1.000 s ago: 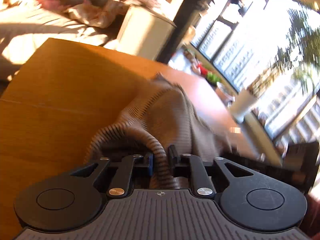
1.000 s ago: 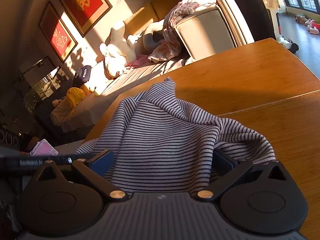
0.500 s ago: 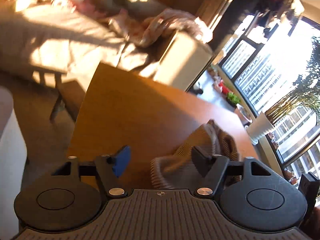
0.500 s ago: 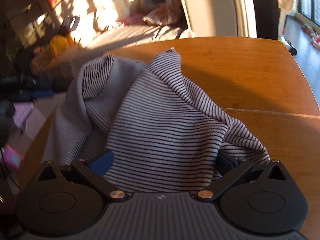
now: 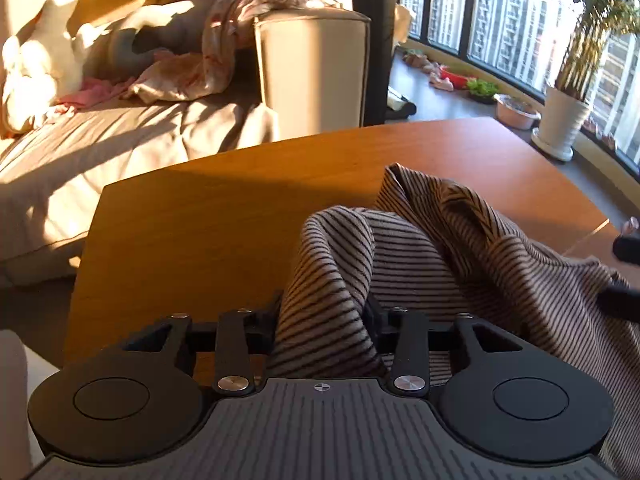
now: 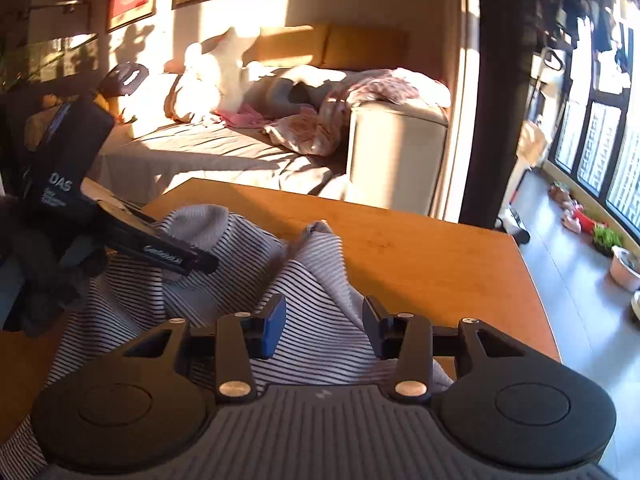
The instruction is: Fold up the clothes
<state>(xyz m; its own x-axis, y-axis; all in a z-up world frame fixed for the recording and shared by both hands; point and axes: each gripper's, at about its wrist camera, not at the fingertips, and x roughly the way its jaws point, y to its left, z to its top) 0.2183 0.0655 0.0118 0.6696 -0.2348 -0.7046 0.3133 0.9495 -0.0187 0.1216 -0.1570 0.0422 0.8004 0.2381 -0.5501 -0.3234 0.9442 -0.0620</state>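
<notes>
The striped shirt is lying in a bumpy heap on the wooden table, near the edge closest to the cameras. It is not flat and it is not folded. No neat fold is showing anywhere, so I think most of the folding is waiting to be done: the shirt needs spreading out and then folding over.

The left gripper is pinching a rolled-up bit of the shirt and holding it up off the table. The right gripper is sitting over the shirt on the other side of the heap. Its two fingers are standing apart with cloth lying between them, and they are not squeezing it.

Beyond the far end of the table, pots are sitting on the floor by the window. A tall white pot is holding a plant, and a small bowl is next to it. I cannot tell what is in the bowl.
</notes>
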